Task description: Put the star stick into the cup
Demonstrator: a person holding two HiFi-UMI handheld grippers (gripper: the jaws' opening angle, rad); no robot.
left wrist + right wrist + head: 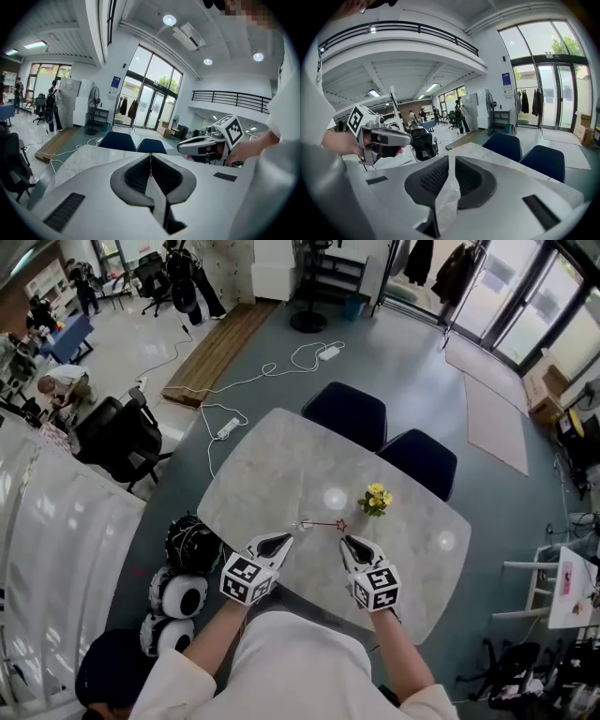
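Observation:
The star stick (324,524) is a thin red rod lying across the marble table (272,474), its star (341,525) at the right end. At its left end sits a small clear object (306,524), too small to identify. My left gripper (287,538) points at that end from just below it. In the left gripper view its jaws (150,161) meet in a hairline seam with a red speck in it. My right gripper (347,540) is just below the star. In the right gripper view its jaws (451,161) stand nearly together, a narrow slit between them and nothing pressed.
A small bunch of yellow flowers (375,500) stands on the table right of the star. Two dark blue chairs (345,412) (419,458) are tucked in at the far edge. Panda plush toys (178,596) lie on the floor at the left. Cables (234,390) run across the floor.

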